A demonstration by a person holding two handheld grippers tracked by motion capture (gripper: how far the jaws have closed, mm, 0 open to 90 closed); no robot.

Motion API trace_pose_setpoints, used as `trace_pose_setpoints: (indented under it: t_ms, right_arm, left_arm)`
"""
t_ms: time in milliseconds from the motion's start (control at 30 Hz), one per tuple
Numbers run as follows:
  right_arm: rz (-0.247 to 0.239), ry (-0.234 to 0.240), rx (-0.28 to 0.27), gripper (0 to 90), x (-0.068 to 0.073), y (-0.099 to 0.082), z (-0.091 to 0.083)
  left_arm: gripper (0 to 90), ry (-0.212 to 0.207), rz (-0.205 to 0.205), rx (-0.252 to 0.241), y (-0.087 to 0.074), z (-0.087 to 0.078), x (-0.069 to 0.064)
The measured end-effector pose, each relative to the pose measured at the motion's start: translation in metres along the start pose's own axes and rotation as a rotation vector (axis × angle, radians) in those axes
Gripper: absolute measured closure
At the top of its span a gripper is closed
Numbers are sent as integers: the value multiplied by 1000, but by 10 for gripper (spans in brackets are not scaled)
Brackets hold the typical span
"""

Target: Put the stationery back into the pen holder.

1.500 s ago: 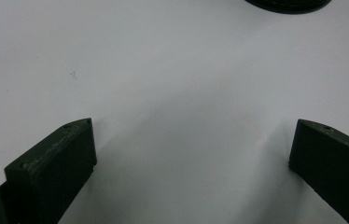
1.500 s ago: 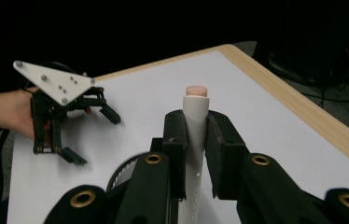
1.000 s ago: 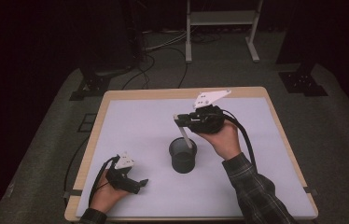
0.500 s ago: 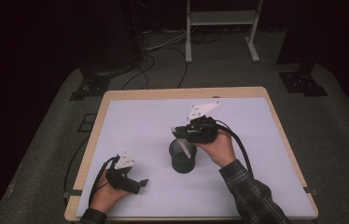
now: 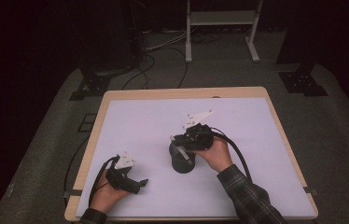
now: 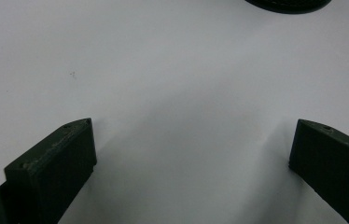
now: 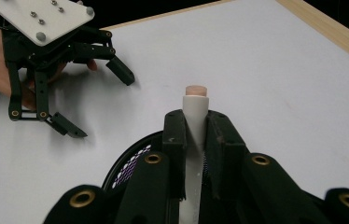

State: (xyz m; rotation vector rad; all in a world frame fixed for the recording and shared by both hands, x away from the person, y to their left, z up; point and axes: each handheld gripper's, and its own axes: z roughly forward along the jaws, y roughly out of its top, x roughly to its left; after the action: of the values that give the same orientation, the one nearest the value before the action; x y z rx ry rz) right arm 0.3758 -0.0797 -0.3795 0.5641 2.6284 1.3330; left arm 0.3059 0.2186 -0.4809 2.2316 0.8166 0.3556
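Note:
A white pen with a pinkish end is clamped between the jaws of my right gripper, which is shut on it. In the high view the right gripper hovers right over a black mesh cup standing mid-table, and the pen slants across the cup's mouth. The cup's rim shows just below the jaws. My left gripper rests open on the white mat near the front left, nothing between its jaws. The same left gripper lies beyond the cup, with the cup's base ahead of it.
A white mat covers the wood-edged table. Cables trail from both grippers. A metal stand and floor cables lie beyond the far edge in the dark.
My right gripper has come down and toward me with the pen, from above and behind the cup to just over its mouth. The left gripper has stayed put.

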Motion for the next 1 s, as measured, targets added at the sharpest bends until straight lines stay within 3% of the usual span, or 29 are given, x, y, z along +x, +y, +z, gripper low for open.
trace_pose_setpoints:
  t_ms: [200,333,567,1000]
  right_arm:
    - [-11,-2,4,760,1,1,1]
    - [-1,-10,5,629,0,0,-1]
    - [16,-21,9,512,-2,-1,-11]
    - [43,-122,36,173,-9,-14,-32]
  left_arm:
    - [0,0,0,0,0,0,0]
    - [0,-1,1,3,0,0,0]
    - [0,0,2,3,0,0,0]
    - [0,-1,0,1,0,0,0]
